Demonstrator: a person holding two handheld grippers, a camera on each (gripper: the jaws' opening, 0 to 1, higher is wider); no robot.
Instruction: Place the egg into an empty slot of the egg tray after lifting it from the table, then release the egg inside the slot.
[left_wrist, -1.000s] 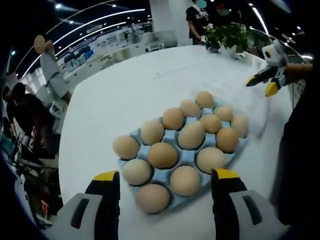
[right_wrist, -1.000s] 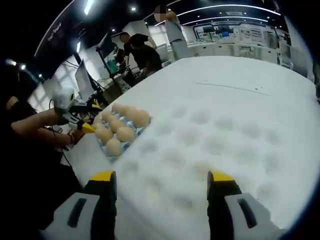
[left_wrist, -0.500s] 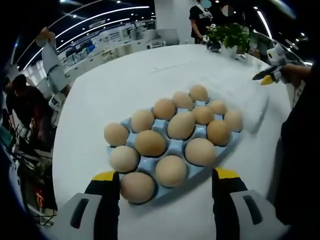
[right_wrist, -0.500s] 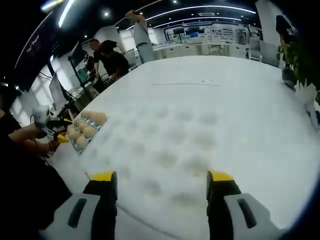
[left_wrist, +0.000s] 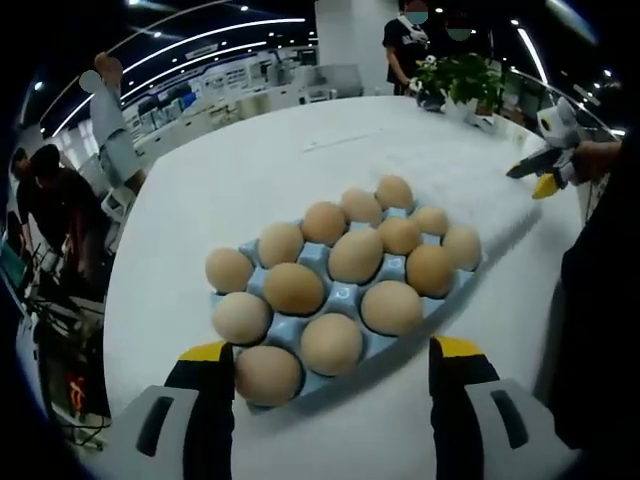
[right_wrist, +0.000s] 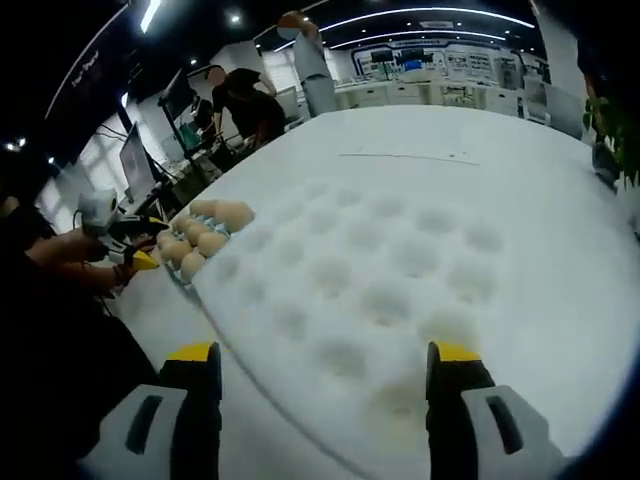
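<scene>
In the left gripper view, the left gripper (left_wrist: 332, 365) hung with its yellow-tipped grey jaws spread wide and nothing between them, poised just short of the near edge of a pale blue moulded egg tray (left_wrist: 345, 296) on the white tabletop (left_wrist: 240, 180). The tray carried brown eggs (left_wrist: 356, 255) in rows, and every slot that could be seen was filled; the nearest egg (left_wrist: 267, 375) sat close beside the left jaw, though whether they touched could not be told. A white dimpled foam sheet (left_wrist: 470, 180) lay on the tabletop just beyond the tray, and a potted green plant (left_wrist: 462, 78) stood at the far edge. The right gripper (left_wrist: 545, 172) showed at the right of that view, held in a person's hand. In the right gripper view, the right gripper (right_wrist: 322, 365) also stood wide open and empty above the foam sheet (right_wrist: 380, 280), with the egg tray (right_wrist: 200, 240) well off to the left.
</scene>
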